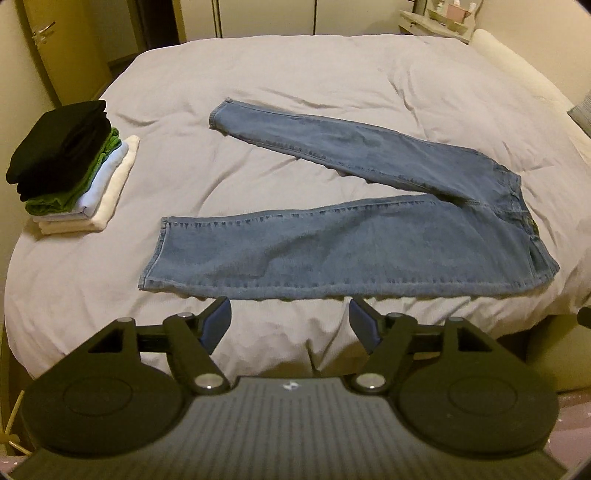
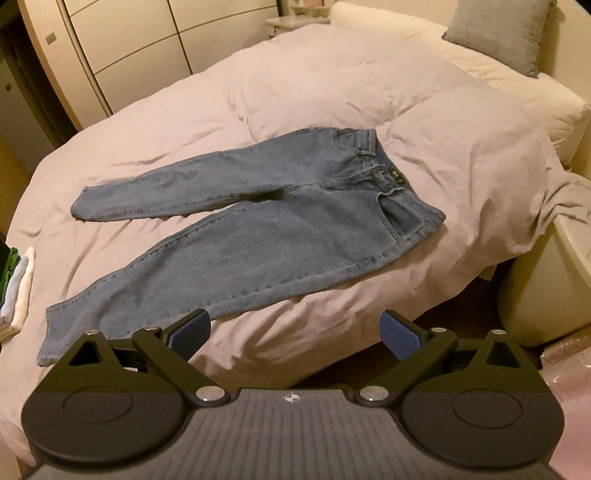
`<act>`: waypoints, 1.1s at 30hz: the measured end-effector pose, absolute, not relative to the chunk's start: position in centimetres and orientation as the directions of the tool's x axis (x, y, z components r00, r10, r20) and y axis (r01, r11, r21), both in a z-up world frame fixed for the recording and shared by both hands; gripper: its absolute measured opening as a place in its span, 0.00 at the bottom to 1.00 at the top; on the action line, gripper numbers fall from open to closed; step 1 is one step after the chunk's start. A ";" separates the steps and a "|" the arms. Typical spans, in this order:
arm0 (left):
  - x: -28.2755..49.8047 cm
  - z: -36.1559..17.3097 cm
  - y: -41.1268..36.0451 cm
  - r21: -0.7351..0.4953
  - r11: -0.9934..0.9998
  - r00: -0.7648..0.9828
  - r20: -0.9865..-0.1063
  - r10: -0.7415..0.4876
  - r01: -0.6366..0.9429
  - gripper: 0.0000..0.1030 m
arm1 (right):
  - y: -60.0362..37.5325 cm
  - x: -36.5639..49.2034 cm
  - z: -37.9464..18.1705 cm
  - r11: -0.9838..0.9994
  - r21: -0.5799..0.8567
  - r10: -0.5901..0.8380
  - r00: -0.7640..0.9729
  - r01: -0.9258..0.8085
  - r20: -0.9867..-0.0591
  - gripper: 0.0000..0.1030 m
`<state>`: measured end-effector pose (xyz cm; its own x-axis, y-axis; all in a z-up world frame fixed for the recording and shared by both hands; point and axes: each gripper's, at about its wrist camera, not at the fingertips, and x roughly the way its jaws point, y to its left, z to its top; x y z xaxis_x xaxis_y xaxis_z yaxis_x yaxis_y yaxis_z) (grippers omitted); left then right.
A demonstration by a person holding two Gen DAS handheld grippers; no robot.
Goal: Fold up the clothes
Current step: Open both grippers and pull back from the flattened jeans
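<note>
- Both jaws are spread apart with nothing between them; the left gripper (image 1: 290,321) and right gripper (image 2: 295,332) are held above the near edge of the bed, clear of the fabric.
- Blue jeans (image 1: 369,236) are laid flat on a wrinkled pale duvet (image 1: 295,74), legs splayed in a V, waistband at the right in the left wrist view.
- In the right wrist view the jeans (image 2: 258,240) are seen with the front up, a pocket and belt loops visible near the waistband.
- A stack of folded clothes (image 1: 70,166) is set on the duvet's left edge, well apart from the jeans: black on top, then green, light blue, white.
- Wardrobe doors (image 2: 129,44) are seen beyond the bed, a grey pillow (image 2: 498,33) at the headboard end, a small shelf (image 1: 436,18) in the corner.
- The stack is cut off at the left frame edge in the right wrist view.
- Items on the shelf are too blurred to be identified.
</note>
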<state>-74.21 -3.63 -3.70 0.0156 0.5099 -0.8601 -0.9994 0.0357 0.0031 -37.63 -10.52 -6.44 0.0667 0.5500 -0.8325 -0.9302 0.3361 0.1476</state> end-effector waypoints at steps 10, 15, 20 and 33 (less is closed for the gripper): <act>-75.3 -3.4 -5.8 0.000 0.052 0.027 -0.854 0.519 -0.999 0.68 | -12.7 -39.2 -5.9 0.338 0.129 0.554 0.087 -0.932 -0.828 0.97; -75.9 -3.6 -6.2 0.006 0.048 0.020 -0.856 0.516 -0.999 0.68 | -12.9 -39.8 -5.5 0.329 0.119 0.562 0.093 -0.937 -0.822 0.97; -76.4 -3.7 -6.3 0.007 0.046 0.017 -0.858 0.514 -0.999 0.69 | -12.8 -40.5 -5.1 0.316 0.118 0.571 0.090 -0.941 -0.816 0.97; -76.5 -4.7 -4.7 0.005 0.043 0.017 -0.868 0.497 -0.999 0.71 | -11.3 -40.6 -5.6 0.317 0.117 0.558 0.086 -0.941 -0.825 0.97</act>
